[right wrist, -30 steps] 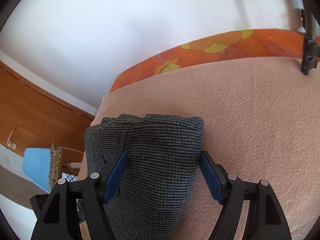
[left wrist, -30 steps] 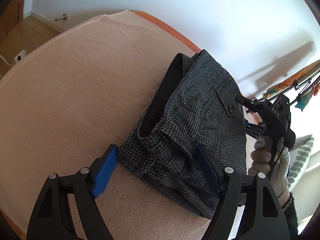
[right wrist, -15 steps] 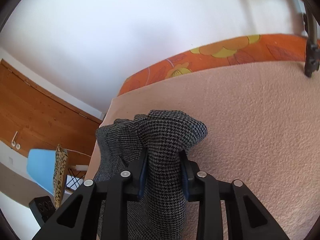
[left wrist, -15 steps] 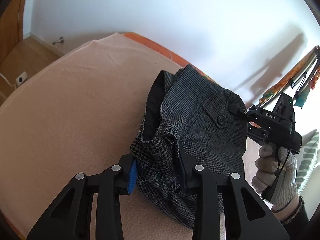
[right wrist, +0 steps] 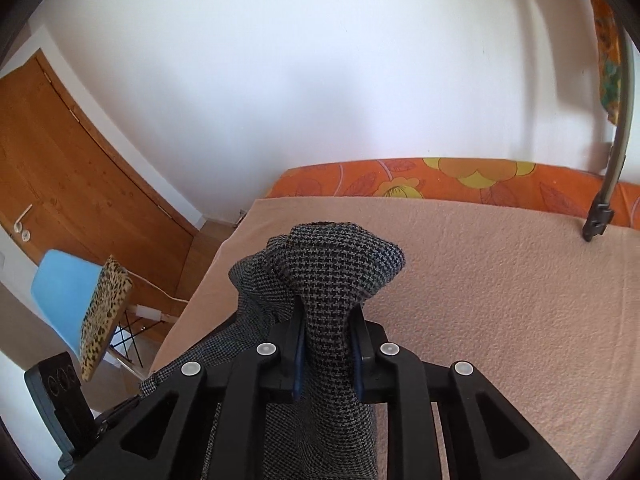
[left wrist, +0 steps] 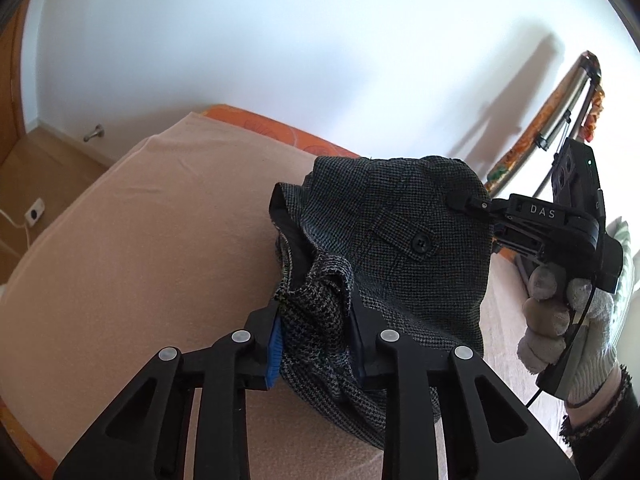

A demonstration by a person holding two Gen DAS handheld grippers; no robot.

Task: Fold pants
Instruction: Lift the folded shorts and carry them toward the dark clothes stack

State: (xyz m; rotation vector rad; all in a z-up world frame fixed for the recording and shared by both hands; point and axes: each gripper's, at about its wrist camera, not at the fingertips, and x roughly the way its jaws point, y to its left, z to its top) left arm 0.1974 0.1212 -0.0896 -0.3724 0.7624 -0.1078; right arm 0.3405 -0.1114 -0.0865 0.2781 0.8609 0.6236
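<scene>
The folded grey houndstooth pants (left wrist: 396,248) hang lifted above the peach blanket on the bed (left wrist: 140,240). My left gripper (left wrist: 316,328) is shut on the near bunched edge of the pants. My right gripper (right wrist: 326,344) is shut on the opposite end of the pants (right wrist: 336,272) and holds it up. In the left wrist view the right gripper (left wrist: 468,202) shows at the far side of the bundle, held by a gloved hand (left wrist: 560,320). A back pocket flap with a dark button (left wrist: 420,242) faces the left camera.
The bed blanket (right wrist: 500,280) spreads to the right, with an orange floral sheet (right wrist: 440,180) along the white wall. A drying rack bar (right wrist: 600,216) stands at the right. A wooden door (right wrist: 72,168) and a blue chair (right wrist: 64,304) stand left, off the bed.
Both grippers closed on the pants' ends, then lifted the bundle off the blanket; the cameras now sit higher and see more wall.
</scene>
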